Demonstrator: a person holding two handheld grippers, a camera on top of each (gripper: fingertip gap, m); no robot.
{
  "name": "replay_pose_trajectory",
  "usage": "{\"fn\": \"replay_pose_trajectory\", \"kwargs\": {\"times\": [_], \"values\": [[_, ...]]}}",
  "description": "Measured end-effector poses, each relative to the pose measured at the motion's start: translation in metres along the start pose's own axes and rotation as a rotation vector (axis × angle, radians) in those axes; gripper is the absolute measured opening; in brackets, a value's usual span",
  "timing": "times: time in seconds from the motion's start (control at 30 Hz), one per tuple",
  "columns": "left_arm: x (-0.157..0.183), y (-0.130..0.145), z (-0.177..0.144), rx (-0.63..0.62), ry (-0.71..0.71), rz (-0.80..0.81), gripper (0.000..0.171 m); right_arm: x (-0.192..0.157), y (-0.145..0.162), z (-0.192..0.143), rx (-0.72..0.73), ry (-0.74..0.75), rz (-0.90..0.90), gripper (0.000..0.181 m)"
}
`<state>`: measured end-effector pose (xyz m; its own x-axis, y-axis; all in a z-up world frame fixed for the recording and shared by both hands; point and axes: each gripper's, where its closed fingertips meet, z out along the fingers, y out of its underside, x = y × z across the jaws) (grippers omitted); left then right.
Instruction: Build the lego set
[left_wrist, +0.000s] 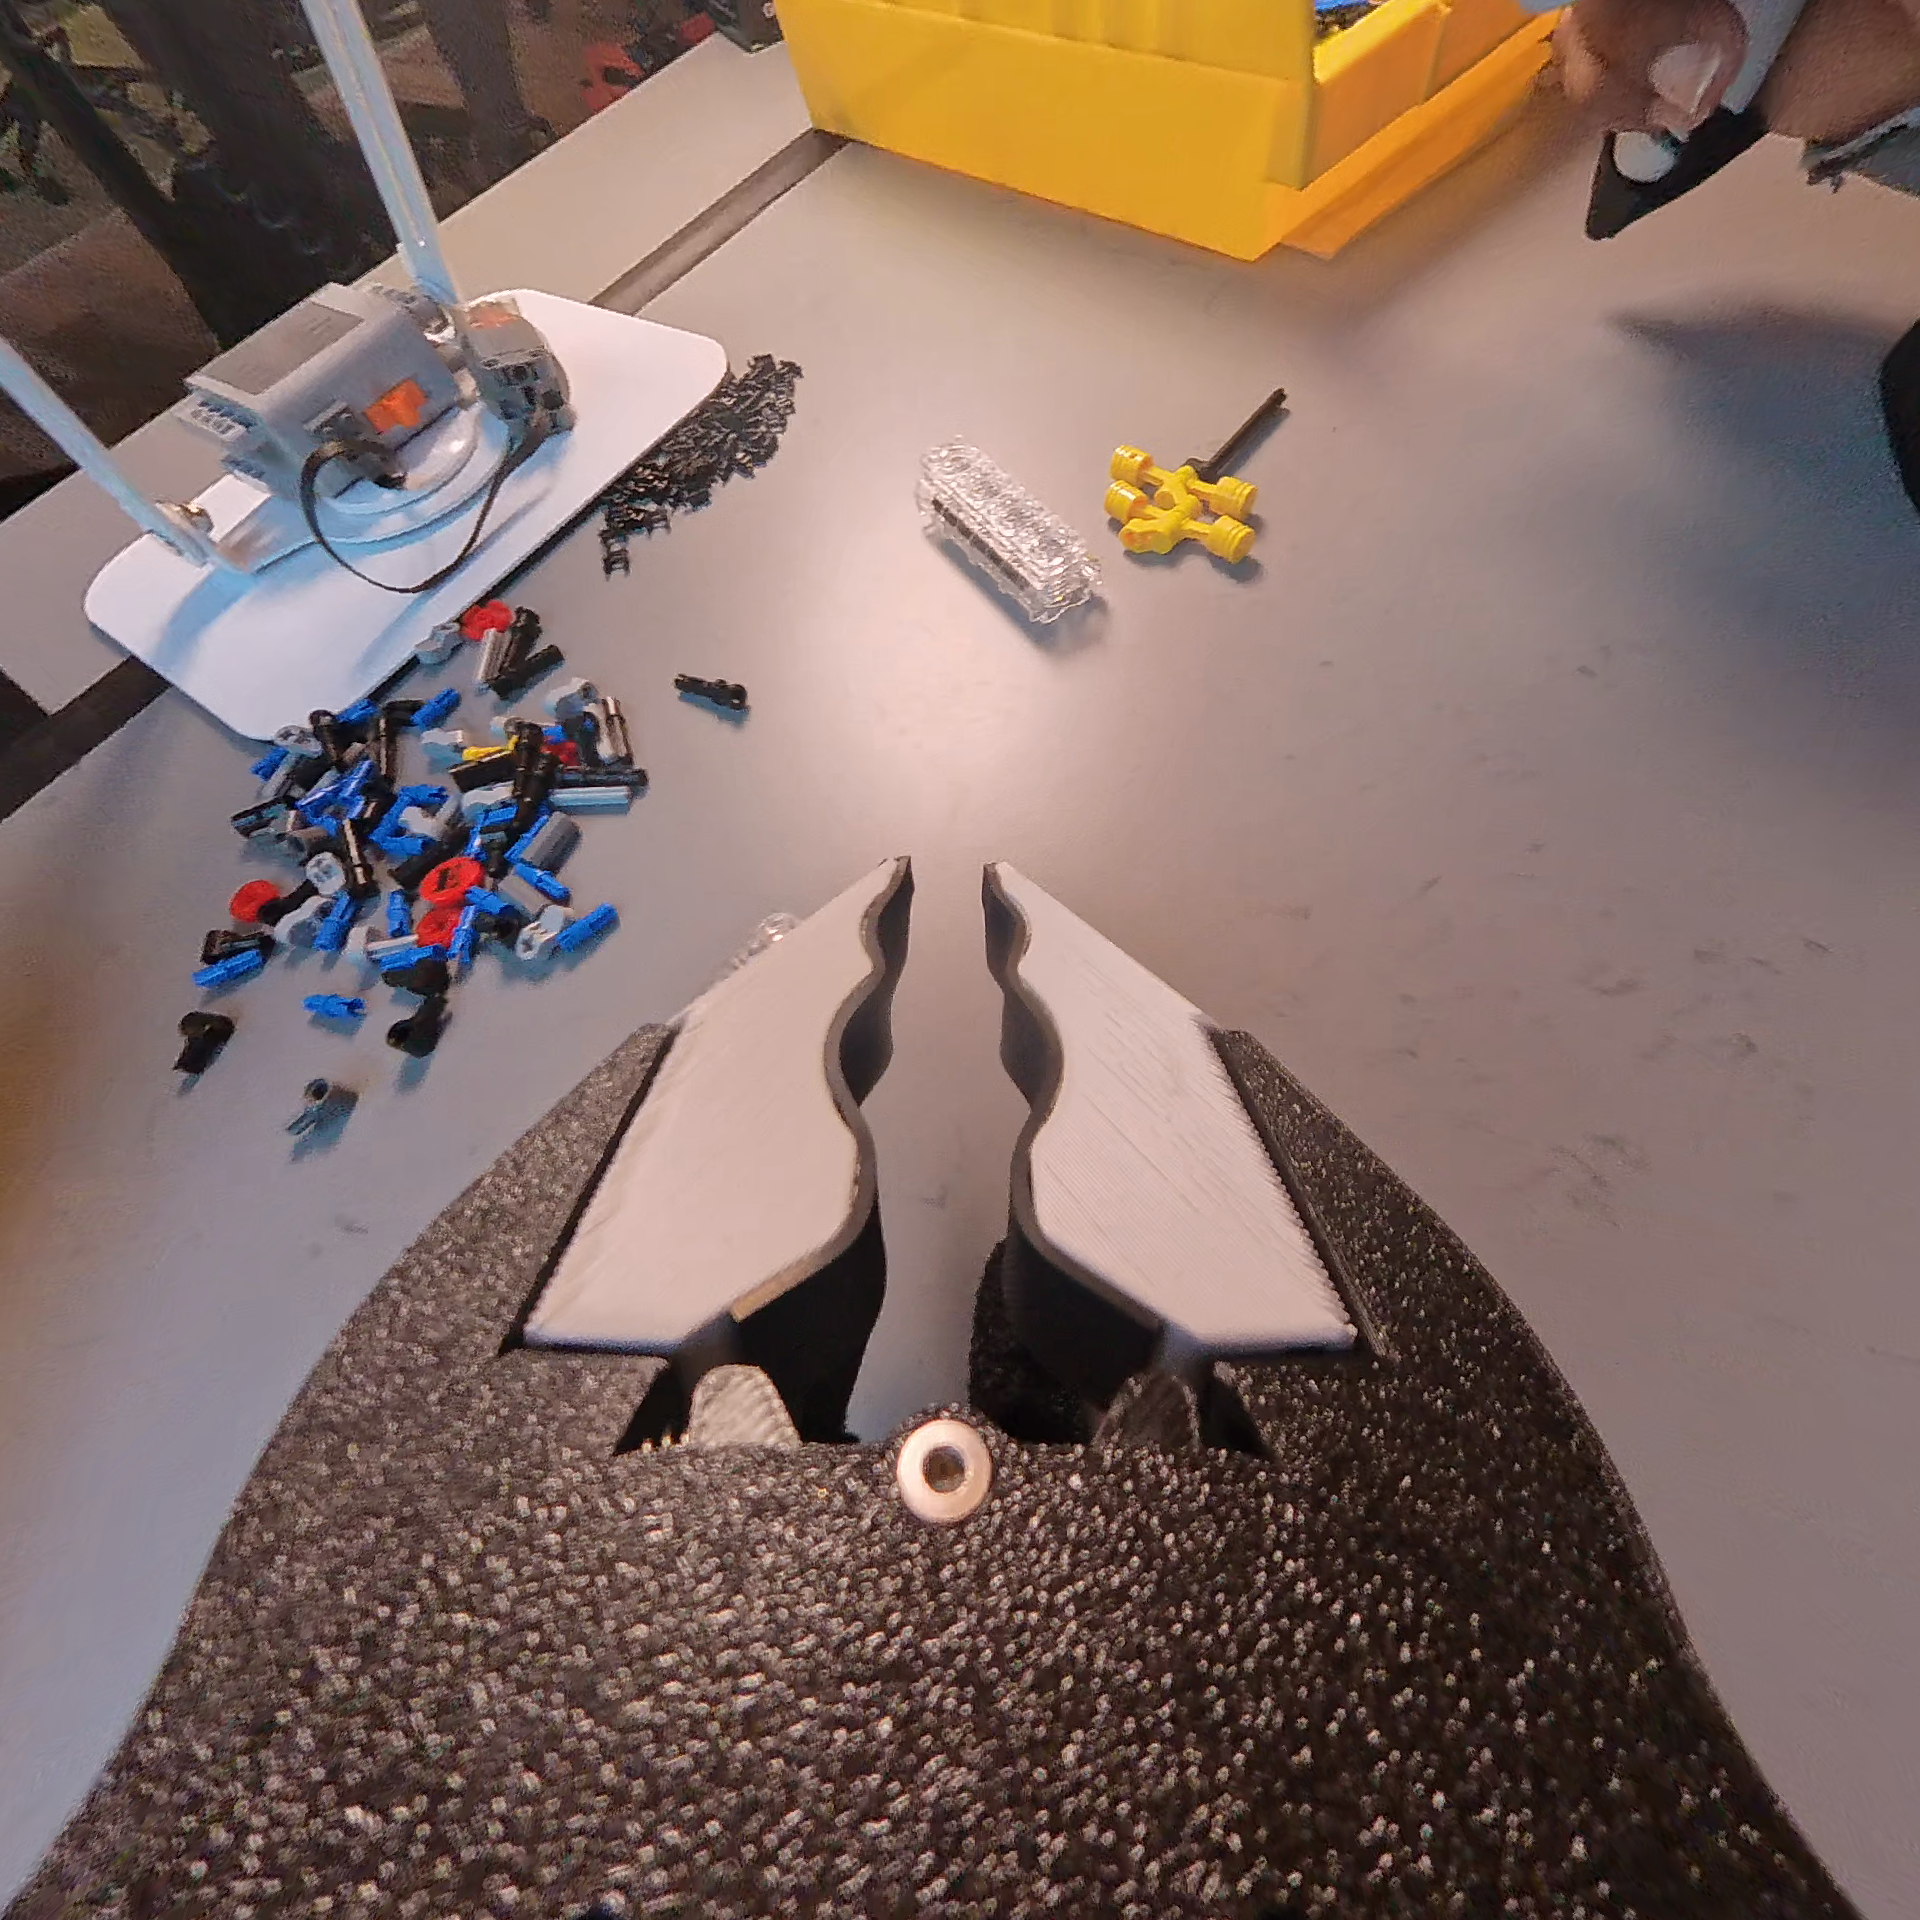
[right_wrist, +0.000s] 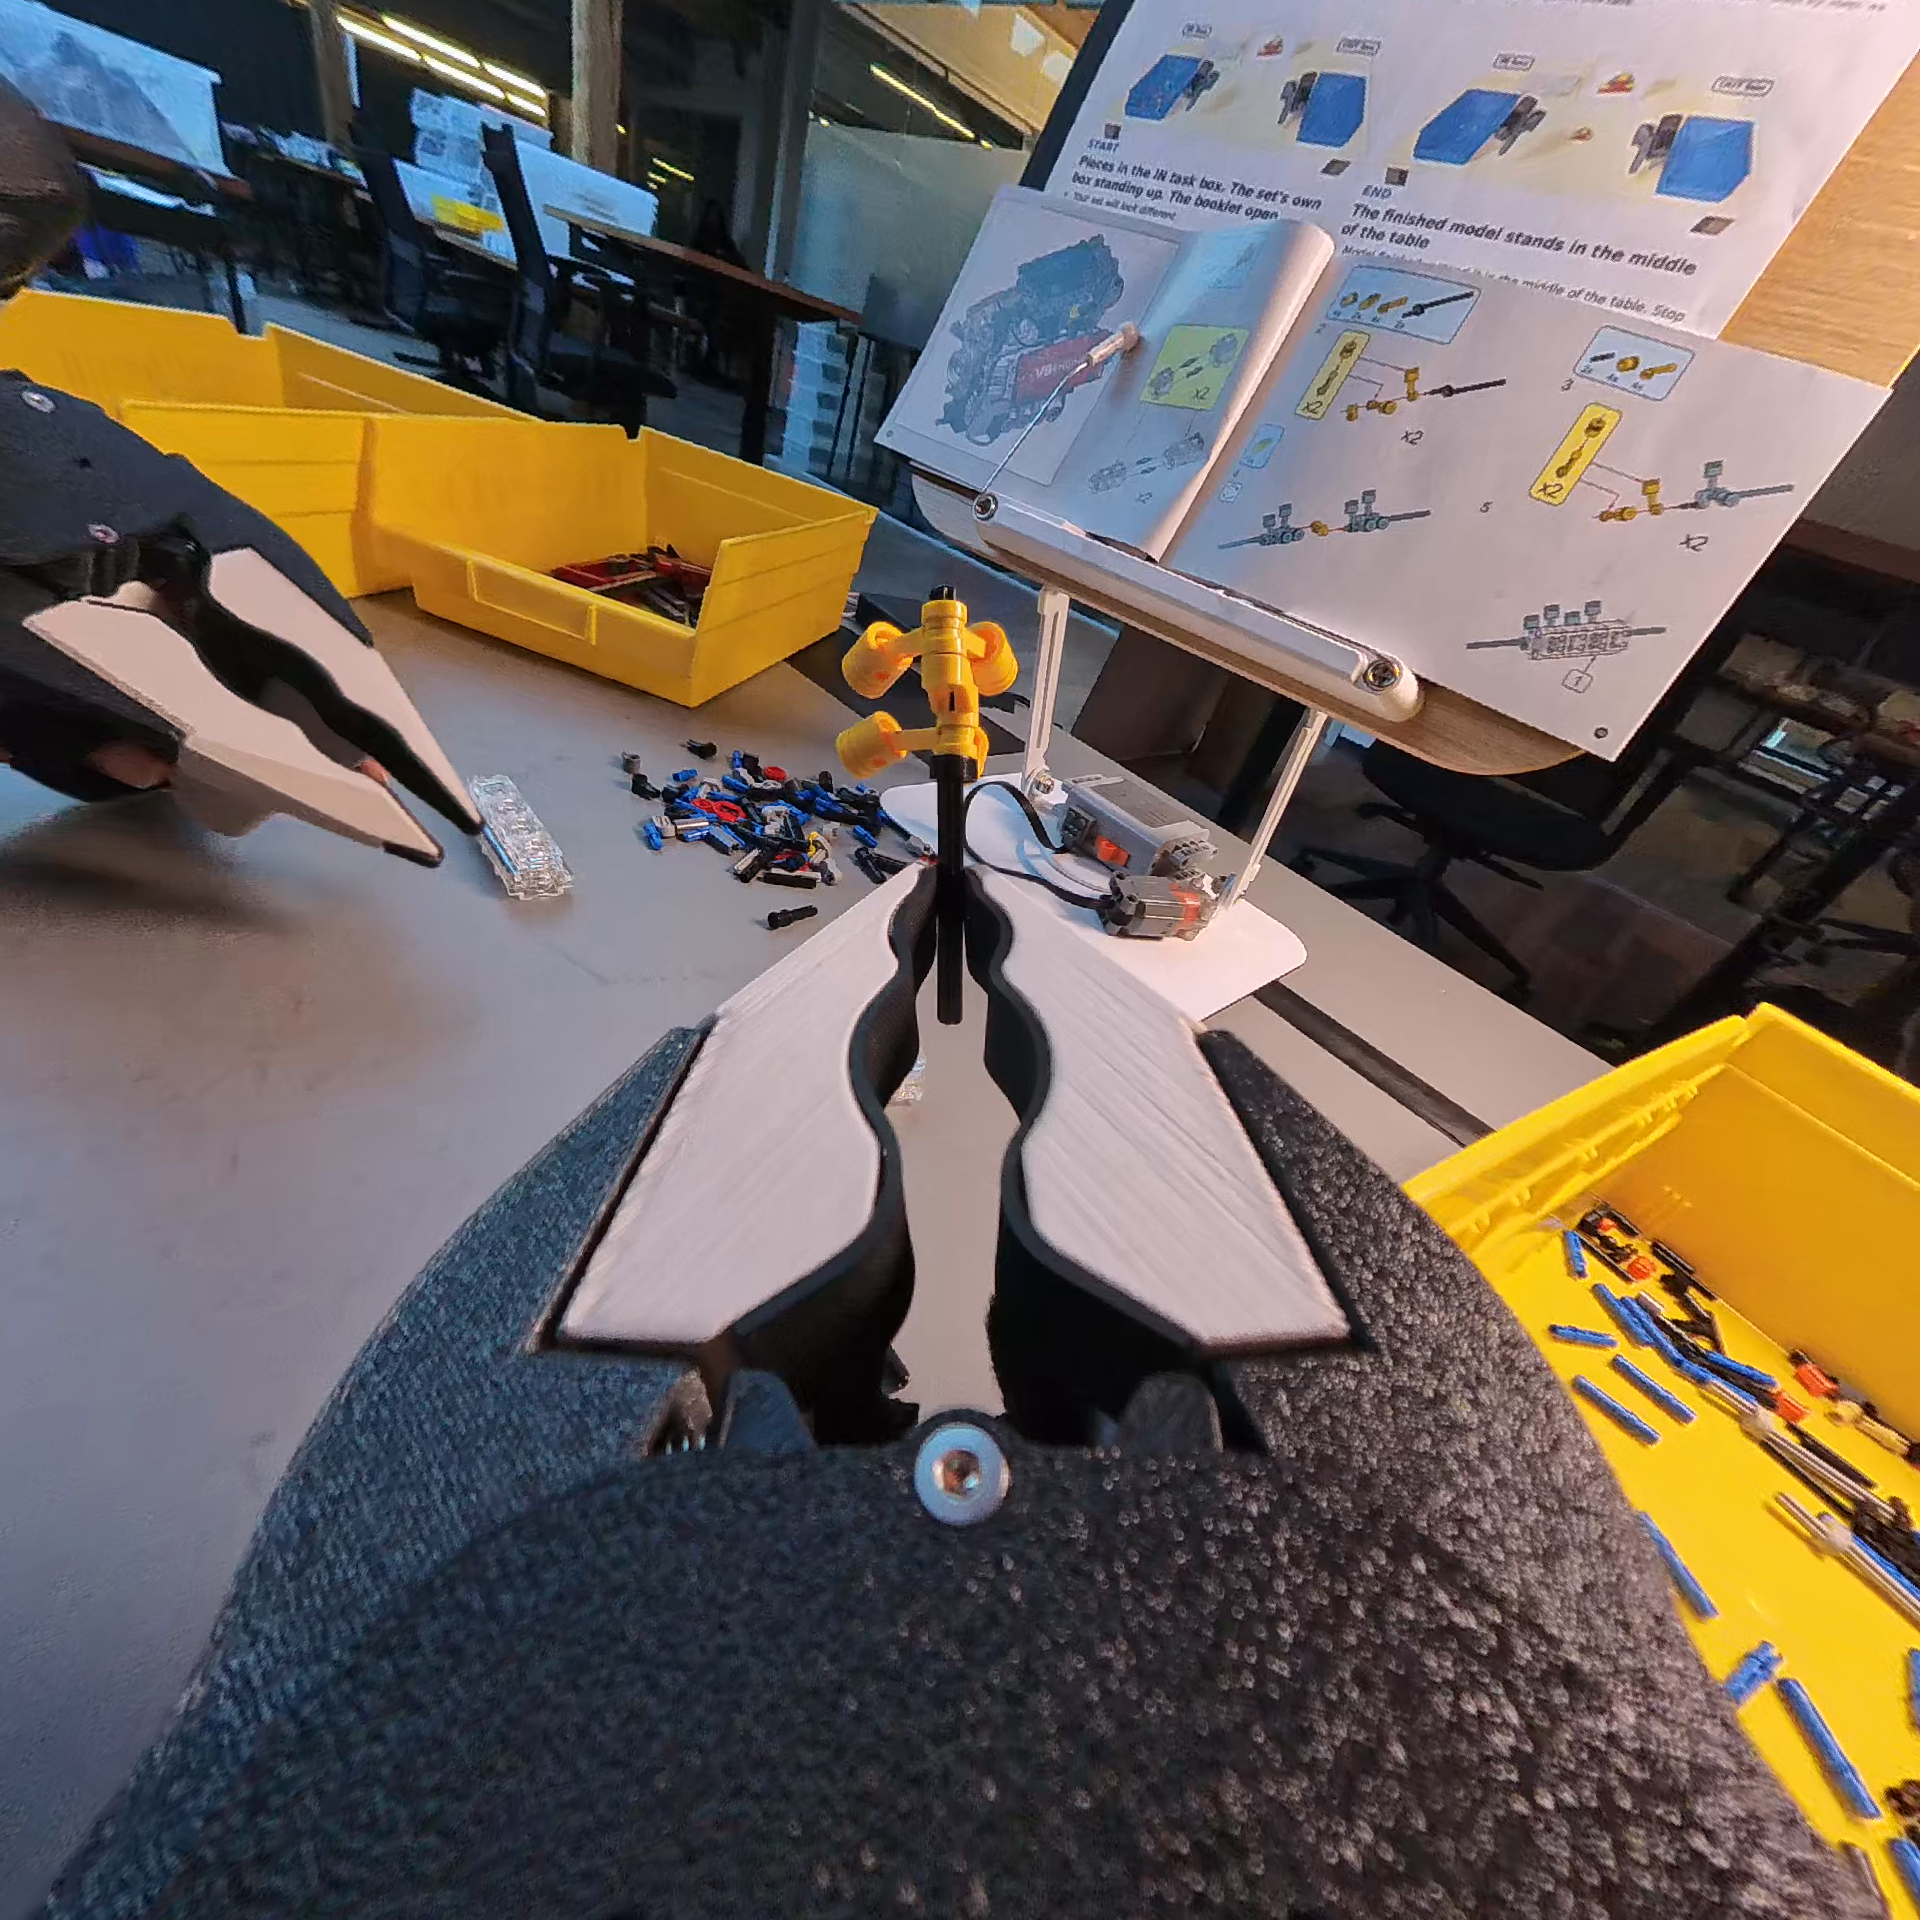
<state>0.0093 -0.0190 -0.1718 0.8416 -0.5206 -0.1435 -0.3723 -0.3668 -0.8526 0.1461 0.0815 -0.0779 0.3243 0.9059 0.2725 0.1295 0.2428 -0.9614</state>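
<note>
- Right tongs (right_wrist: 948, 883): clenched on a black axle (right_wrist: 948, 935) that stands upright between the tips. Yellow pistons (right_wrist: 935, 675) sit on its upper end, above the table (right_wrist: 260, 1039).
- Left tongs (left_wrist: 948, 878): released, with a narrow gap between the tips and nothing in it. In the right wrist view they sit at 9 o'clock, tips just beside one end of the clear block (right_wrist: 520, 836); I cannot tell whether they touch it.
- Left wrist view: the clear block (left_wrist: 1008, 530) lies at 12 o'clock, well ahead of the tips. Just right of it, a second yellow piston group (left_wrist: 1179, 504) on a black axle lies flat.
- Near bin (right_wrist: 1558, 1164), 4 o'clock in the right wrist view: yellow and open, holding blue pins, grey and black rods and a few orange bits spread over its floor.
- Far bin (right_wrist: 520, 613), 11 o'clock: yellow, with red and dark parts in its back corner.
- More yellow bins (right_wrist: 239, 436) stand behind it at 10 o'clock; their contents are hidden.
- Loose pile (left_wrist: 436, 831), 10 o'clock in the left wrist view: blue, black, grey and red pins on the bare table, in no container.
- Black links (left_wrist: 717, 436) lie heaped against the white stand base (left_wrist: 260, 644).
- A grey battery box (left_wrist: 312, 384) and a motor (left_wrist: 509, 364) rest on the base, joined by a black cable.
- An open booklet (right_wrist: 1455, 499) rests on the stand at 1 o'clock in the right wrist view.
</note>
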Motion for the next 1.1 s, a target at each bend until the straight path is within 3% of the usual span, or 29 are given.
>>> {"fn": "replay_pose_trajectory", "kwargs": {"times": [0.37, 0.63, 0.83, 1.1], "values": [[-0.045, 0.022, -0.005, -0.046, -0.086, -0.097, 0.017, -0.007, 0.017, 0.008, -0.046, -0.033, 0.011, 0.004], [-0.054, 0.036, -0.007, -0.078, -0.042, -0.118, 0.045, -0.011, 0.015, 0.01, -0.042, -0.057, 0.016, 0.004], [-0.061, 0.044, -0.004, -0.127, -0.086, -0.077, 0.023, -0.011, 0.015, 0.01, -0.048, -0.051, 0.0, 0.004], [-0.067, 0.039, -0.009, -0.093, -0.137, -0.07, 0.028, -0.006, 0.015, 0.008, -0.043, -0.037, 0.012, 0.004]]}}
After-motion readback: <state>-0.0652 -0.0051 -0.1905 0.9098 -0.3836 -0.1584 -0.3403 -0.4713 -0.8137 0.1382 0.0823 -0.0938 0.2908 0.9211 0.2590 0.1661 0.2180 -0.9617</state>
